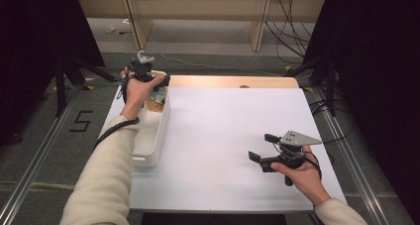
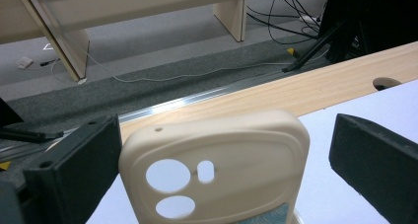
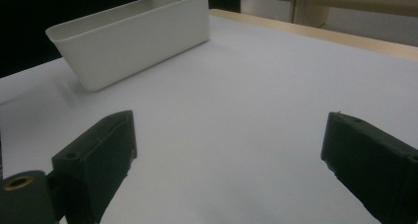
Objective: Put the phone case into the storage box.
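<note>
On the smooth white table (image 1: 233,136), a rounded cream phone case (image 2: 217,169) stands upright.

Cream knit sleeves on both forearms. Left claw (image 1: 157,81) black, cable trailing; right claw (image 1: 261,146) black, grey three-cornered plate with screws.

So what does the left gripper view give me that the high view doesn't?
Left gripper view: a cream phone case with camera cut-outs stands between the open jaws of the left gripper; its left edge lies against one jaw, with a gap to the other.

High view: the right gripper, open over the white table, and the white bin under the left hand.

Both: the table's wooden far edge and the cabled floor beyond.
</note>
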Motion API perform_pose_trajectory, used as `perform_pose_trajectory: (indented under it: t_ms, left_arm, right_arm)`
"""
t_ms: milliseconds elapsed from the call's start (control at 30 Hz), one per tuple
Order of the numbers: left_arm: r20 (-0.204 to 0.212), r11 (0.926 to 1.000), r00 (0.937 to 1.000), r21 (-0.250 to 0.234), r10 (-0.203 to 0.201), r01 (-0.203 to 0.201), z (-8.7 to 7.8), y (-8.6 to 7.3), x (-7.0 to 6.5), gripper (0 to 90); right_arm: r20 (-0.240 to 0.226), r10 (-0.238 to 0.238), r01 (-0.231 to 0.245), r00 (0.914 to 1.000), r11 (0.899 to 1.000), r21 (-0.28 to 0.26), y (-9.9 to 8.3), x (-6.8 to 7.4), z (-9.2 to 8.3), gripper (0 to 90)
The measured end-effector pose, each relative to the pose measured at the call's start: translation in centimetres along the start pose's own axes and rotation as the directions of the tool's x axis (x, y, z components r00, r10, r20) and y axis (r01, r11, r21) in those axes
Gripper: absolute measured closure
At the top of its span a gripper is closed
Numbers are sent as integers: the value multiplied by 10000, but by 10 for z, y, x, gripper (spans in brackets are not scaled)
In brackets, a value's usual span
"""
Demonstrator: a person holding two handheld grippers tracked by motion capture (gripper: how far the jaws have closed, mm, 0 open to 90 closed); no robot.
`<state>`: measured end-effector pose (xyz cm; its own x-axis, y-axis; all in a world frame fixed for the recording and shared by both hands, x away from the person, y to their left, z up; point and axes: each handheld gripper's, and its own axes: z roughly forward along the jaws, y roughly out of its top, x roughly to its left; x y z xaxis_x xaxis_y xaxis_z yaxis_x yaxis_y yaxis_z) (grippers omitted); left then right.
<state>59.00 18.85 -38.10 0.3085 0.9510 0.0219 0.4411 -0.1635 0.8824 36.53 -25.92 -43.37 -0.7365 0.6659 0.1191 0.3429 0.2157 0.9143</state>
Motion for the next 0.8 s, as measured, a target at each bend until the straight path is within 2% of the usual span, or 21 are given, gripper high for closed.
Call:
perform_pose_trajectory:
  t_ms: [567, 800]
  left_arm:
    - [-14, 9993, 9998, -339, 181, -181, -4, 7, -2, 0]
    - [59, 9978, 9996, -608, 282, -278, -11, 14, -5, 0]
  right_arm:
    - [-28, -6, 6, 10000, 10000, 51, 0, 0, 1, 77]
    - [-9, 8, -8, 10000, 10000, 47, 0, 0, 1, 77]
